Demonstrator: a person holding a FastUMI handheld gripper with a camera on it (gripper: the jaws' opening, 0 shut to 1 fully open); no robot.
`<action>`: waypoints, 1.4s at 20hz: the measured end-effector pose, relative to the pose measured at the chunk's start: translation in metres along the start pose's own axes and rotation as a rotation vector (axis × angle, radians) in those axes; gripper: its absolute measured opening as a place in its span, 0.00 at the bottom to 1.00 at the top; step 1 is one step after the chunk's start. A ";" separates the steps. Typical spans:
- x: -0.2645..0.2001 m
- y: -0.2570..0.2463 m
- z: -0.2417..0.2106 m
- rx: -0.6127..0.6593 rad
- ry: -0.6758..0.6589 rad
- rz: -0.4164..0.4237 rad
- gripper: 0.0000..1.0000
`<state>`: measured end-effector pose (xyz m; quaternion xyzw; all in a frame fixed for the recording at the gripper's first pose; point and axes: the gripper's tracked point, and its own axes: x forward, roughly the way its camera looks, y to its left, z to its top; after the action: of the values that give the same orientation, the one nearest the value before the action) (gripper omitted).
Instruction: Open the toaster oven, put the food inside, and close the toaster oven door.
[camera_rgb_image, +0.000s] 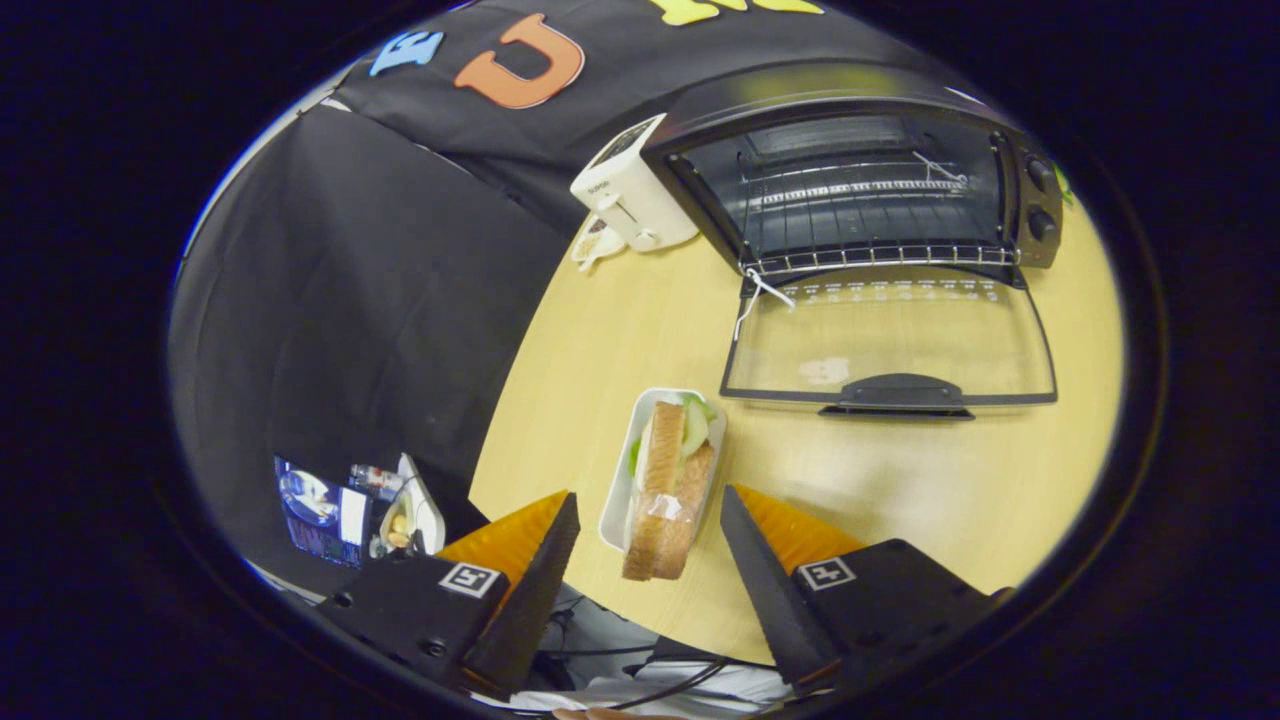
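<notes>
A black toaster oven (860, 190) stands at the far side of the wooden table, its glass door (890, 345) folded down flat toward me and the wire rack (880, 255) showing inside. A wrapped sandwich (668, 490) with green filling lies on a small white rectangular tray (625, 465) near the table's front edge. My gripper (650, 505) is open, with the near end of the sandwich and tray between its two fingers. Neither finger touches the sandwich.
A white pop-up toaster (630, 190) stands left of the oven, with a small white dish (595, 245) in front of it. The round table (950, 490) ends just below the fingers. Left of it, lower down, sits a cluttered spot with small items (350, 505).
</notes>
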<state>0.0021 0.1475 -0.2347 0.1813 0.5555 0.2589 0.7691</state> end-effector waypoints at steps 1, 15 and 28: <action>0.001 -0.002 0.001 0.004 0.006 -0.006 0.88; 0.019 -0.007 -0.006 0.080 0.079 0.015 0.41; -0.026 0.000 0.021 0.096 -0.112 0.240 0.32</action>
<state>0.0152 0.1320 -0.2081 0.2971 0.4976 0.3116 0.7530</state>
